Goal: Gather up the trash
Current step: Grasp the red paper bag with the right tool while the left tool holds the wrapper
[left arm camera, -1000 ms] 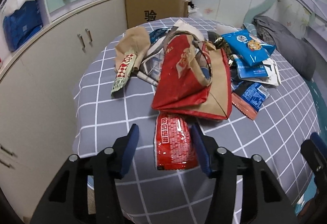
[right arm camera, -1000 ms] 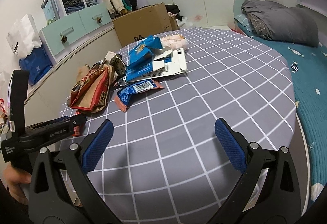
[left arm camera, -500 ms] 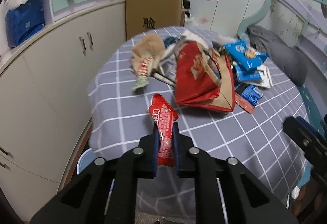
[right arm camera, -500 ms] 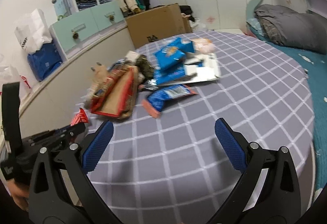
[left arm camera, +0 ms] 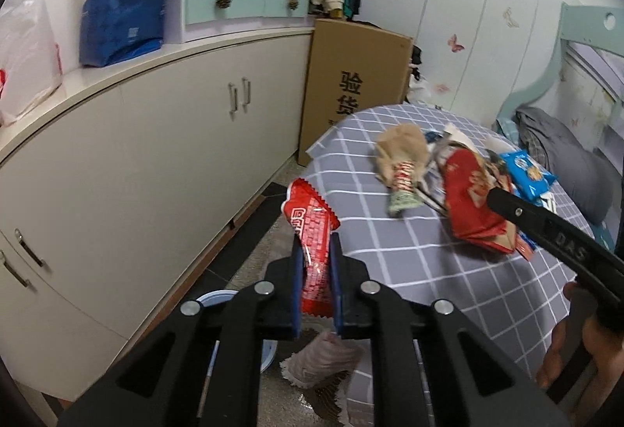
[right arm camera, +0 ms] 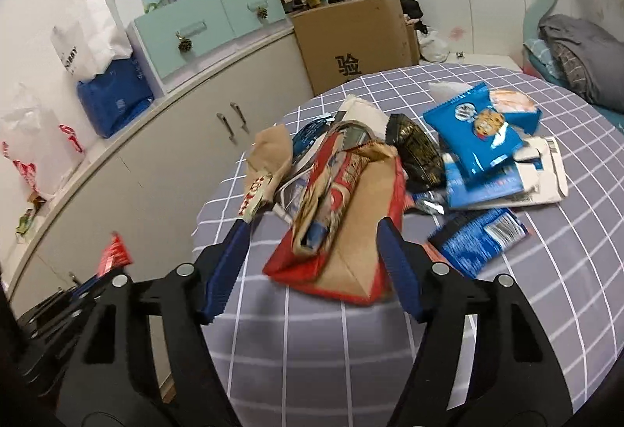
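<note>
Checked grey table (right arm camera: 526, 310): wrapper pile (right arm camera: 390, 173) on top.

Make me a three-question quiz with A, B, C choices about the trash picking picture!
1. Where is the red wrapper?
A. Under the bed
B. In the left tool
C. On the cupboard

2. What colour is the cookie bag?
A. Blue
B. Green
C. Yellow

3. How is the right tool?
A. Shut on a bag
B. Shut, empty
C. Open

Answers: 1 B, its fingers pinch the wrapper beyond the table's edge. 2 A, blue with a cookie picture. 3 C, its fingers stand wide apart by the red-and-brown paper bag.
</note>
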{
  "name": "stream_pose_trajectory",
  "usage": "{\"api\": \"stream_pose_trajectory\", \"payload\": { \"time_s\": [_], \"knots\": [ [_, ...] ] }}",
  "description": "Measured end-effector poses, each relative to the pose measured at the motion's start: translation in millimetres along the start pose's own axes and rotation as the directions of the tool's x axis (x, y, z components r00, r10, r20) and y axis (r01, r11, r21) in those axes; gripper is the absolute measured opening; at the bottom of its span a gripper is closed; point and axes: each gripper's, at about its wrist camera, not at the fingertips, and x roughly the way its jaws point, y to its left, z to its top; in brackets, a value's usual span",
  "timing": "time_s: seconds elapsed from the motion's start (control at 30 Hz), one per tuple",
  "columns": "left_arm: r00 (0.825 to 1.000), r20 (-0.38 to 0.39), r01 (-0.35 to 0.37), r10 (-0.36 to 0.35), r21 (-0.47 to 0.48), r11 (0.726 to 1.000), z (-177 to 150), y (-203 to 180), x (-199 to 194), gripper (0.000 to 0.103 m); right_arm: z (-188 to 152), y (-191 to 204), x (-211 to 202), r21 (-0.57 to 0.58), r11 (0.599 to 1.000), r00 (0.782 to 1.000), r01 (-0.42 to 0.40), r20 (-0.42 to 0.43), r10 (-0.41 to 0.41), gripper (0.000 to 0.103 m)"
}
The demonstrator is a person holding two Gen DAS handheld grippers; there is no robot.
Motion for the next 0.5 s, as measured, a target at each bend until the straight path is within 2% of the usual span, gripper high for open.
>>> {"api": "stream_pose_trajectory", "payload": {
  "time_s": [0.07,0.1,0.17,0.3,0.5],
  "knots": [
    [1.000,-0.001,-0.005,0.005,-0.018,1.000,1,10,2,0.011,3,5,9,-0.020,0.999,0.999,0.033,-0.008,-0.033,0.044],
    [1.000,0.002,-0.009,0.009,-0.032,0.999,2,16,4,0.011,3,6,12,-0.028,0.998,0.999,0.049,-0.009,-0.049,0.026],
    [1.000,0.005,-0.013,0.013,-0.041,0.999,-1,23,3,0.011,2,8,15,-0.054,0.996,0.998,0.068,-0.012,-0.069,0.026],
    [1.000,0.002,0.019,-0.019,-0.072,0.997,-4,34,4,0.011,-1,8,6,-0.059,0.996,0.998,0.061,0.018,-0.060,0.016],
    [0.996,0.028,0.084,-0.081,-0.108,0.991,-7,45,-6,0.011,0,17,-41,-0.081,0.994,0.986,0.071,0.158,-0.057,0.015]
  ]
}}
